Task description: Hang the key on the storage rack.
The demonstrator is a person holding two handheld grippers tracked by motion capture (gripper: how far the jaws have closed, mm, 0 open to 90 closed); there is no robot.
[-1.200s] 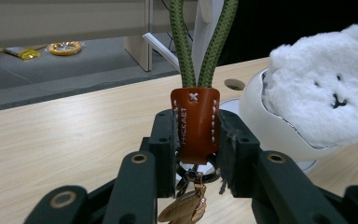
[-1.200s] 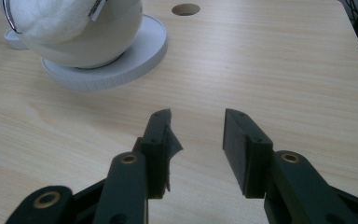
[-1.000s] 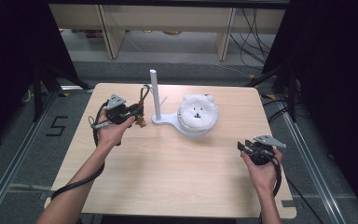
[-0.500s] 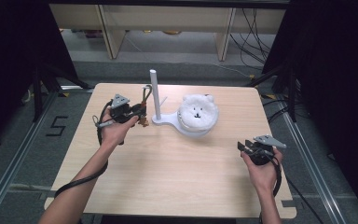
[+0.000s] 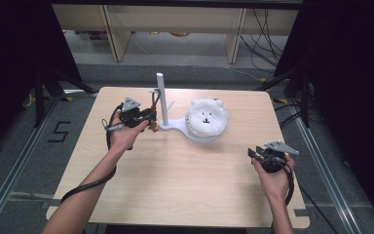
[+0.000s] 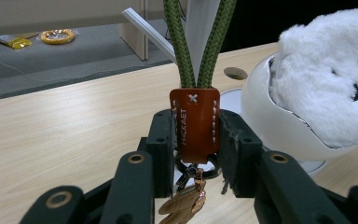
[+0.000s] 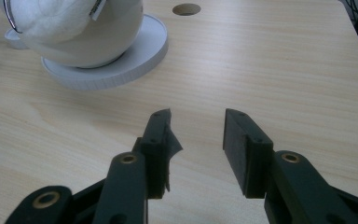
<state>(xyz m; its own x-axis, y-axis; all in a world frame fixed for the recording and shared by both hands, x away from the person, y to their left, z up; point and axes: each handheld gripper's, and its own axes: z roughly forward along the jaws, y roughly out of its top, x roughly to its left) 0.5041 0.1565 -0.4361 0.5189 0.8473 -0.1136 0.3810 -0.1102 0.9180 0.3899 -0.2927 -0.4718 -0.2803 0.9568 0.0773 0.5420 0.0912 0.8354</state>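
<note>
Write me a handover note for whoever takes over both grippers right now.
Left gripper: jaws have just been opening a little, pads still against the brown leather tab of the keychain; its green cord rises toward the stand's white post.
Right gripper: open, holding nothing, low over the table at the right edge.
Things: white stand with the plush bear in its bowl, mid-table.
Done: the cord appears hung at the post, though the hook itself is hard to make out.
Left: probably let go of the tab, back the left gripper away, check the keychain hangs free.
</note>
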